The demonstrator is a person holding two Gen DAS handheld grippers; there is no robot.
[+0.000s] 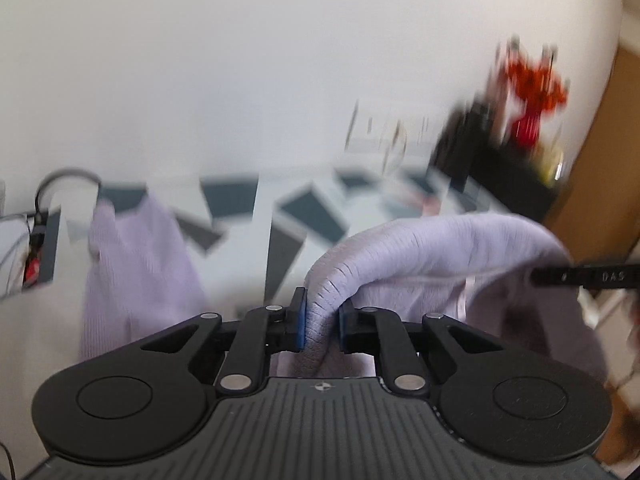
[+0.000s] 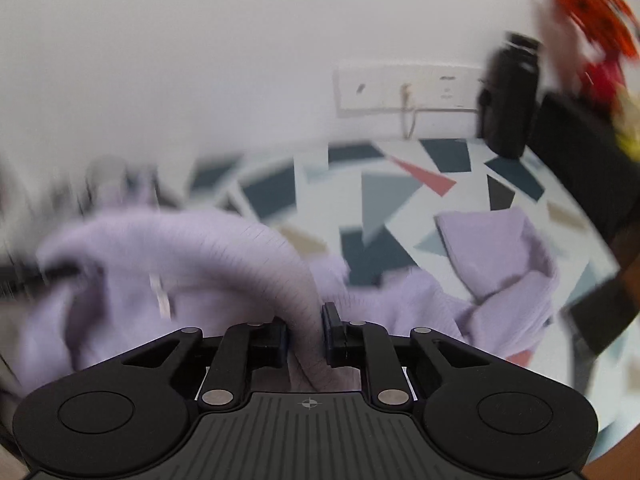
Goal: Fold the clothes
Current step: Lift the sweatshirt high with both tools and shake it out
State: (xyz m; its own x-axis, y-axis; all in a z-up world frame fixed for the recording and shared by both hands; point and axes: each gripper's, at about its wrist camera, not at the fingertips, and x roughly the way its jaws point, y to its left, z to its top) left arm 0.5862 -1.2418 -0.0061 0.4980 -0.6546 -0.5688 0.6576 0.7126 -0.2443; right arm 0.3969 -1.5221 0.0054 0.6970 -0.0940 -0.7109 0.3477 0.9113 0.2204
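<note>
The left gripper (image 1: 321, 320) is clamped on the ribbed edge of a lilac knit garment (image 1: 420, 256), the fabric pinched between its blue pads (image 1: 299, 326). From that pinch the ribbed band arches up and runs off to the right, toward a black part at the picture's right edge that is too blurred to make out. Another part of the garment hangs at the left of this view, over a tabletop (image 1: 248, 216) printed with dark and grey triangles. In the right wrist view, the right gripper (image 2: 305, 334) is likewise closed on the same ribbed band, which curves up from its jaws and sweeps away to the left. The garment's long axis thus runs roughly side to side between the two grips. Further right, a loose lilac part lies crumpled on the patterned surface. A black bottle (image 2: 510, 96) and blurred red flowers (image 2: 592, 4) stand by the wall.
</note>
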